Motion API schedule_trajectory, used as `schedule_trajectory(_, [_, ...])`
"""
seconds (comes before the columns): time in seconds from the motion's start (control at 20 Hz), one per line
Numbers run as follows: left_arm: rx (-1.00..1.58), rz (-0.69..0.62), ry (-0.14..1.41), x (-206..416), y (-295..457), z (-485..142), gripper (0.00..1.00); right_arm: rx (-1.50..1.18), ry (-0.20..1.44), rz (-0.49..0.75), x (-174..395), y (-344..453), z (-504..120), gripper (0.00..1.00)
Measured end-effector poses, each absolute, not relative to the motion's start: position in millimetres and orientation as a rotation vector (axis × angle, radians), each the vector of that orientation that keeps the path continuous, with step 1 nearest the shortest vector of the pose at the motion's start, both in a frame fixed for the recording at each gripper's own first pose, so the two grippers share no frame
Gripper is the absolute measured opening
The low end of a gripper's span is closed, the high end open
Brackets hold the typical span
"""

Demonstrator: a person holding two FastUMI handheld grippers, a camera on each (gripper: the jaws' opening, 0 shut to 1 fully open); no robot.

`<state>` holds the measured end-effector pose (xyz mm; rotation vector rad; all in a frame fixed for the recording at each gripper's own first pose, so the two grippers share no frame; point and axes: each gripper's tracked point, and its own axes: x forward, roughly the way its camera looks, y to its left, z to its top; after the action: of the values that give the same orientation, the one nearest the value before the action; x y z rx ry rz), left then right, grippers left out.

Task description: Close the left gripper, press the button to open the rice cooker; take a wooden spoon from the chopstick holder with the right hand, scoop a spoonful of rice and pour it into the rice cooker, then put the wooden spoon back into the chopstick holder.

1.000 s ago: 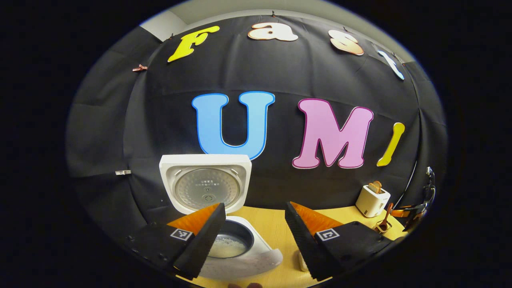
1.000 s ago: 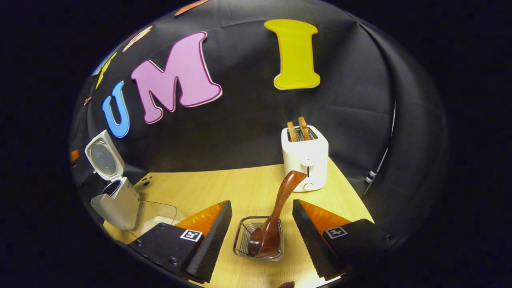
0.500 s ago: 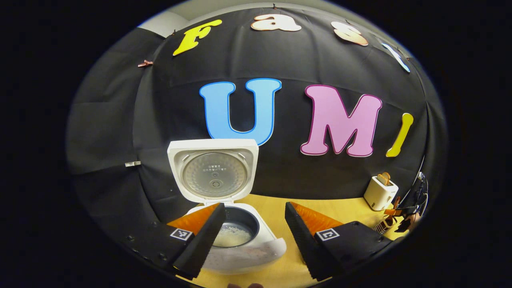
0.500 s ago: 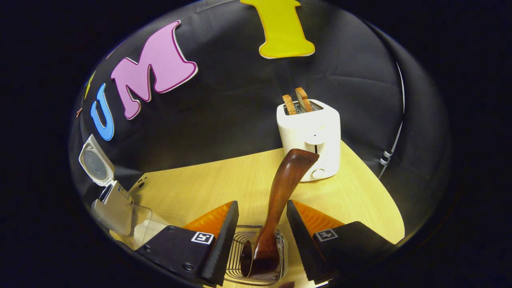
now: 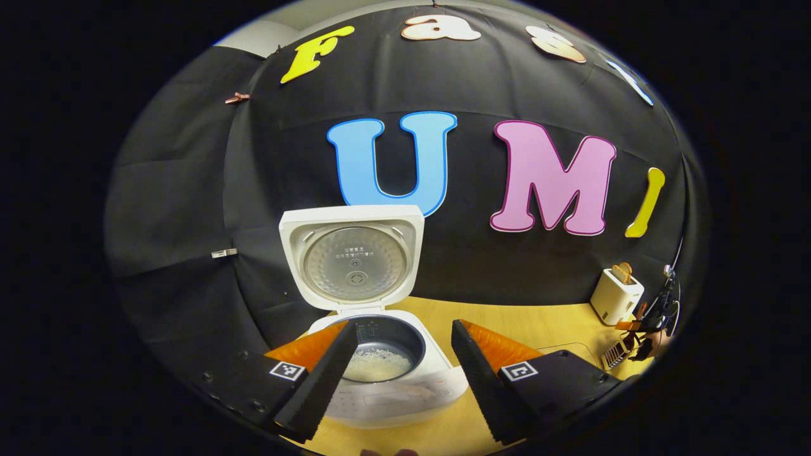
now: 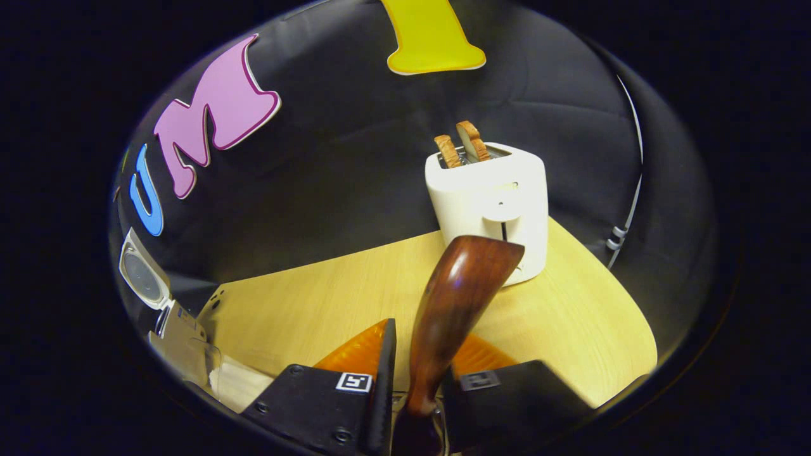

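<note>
Where the cooker gapes, left claw apart; right claw clamped on glossy curved wooden spoon.

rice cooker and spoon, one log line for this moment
rice cooker: lid up | wooden spoon: handle between right gripper fingers | left gripper: open

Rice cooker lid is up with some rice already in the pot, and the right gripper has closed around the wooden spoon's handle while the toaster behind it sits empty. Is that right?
Not quite. The toaster is not empty: the right gripper view shows two slices of toast standing in its slots. The rest holds: the rice cooker lid is up with rice in the pot, and the right gripper has closed around the wooden spoon handle.
</note>
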<state>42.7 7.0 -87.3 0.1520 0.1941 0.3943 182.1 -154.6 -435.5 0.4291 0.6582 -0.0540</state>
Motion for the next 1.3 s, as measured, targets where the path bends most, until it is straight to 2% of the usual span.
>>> schedule_trajectory(0.05, [0.148, 0.398, 0.196, 42.1, 7.7, -88.4, 0.96, 0.453, 0.662, -0.047, 180.1, -154.4, -431.9, 0.28])
schedule_trajectory(0.2, [0.139, 0.396, 0.197, 40.4, 8.2, -89.5, 0.96, 0.494, 0.666, -0.050, 177.7, -153.9, -431.4, 0.24])
schedule_trajectory(0.45, [0.147, 0.391, 0.181, 33.8, 11.5, -82.6, 0.96, 0.443, 0.608, -0.041, 179.1, -153.6, -403.6, 0.22])
schedule_trajectory(0.5, [0.144, 0.392, 0.178, 31.9, 12.4, -81.3, 0.96, 0.447, 0.593, -0.043, 179.0, -155.5, -397.0, 0.10])
schedule_trajectory(0.55, [0.140, 0.392, 0.173, 28.7, 13.4, -80.2, 0.96, 0.455, 0.578, -0.044, 178.3, -156.1, -388.8, 0.22])
schedule_trajectory(1.0, [0.138, 0.365, 0.119, 12.4, 21.8, -63.2, 0.96, 0.404, 0.443, -0.047, 179.7, -161.9, -299.5, 0.22])
schedule_trajectory(1.3, [0.130, 0.336, 0.094, -0.4, 35.2, -53.3, 0.96, 0.407, 0.366, 0.057, 177.0, -90.4, -233.4, 0.22])
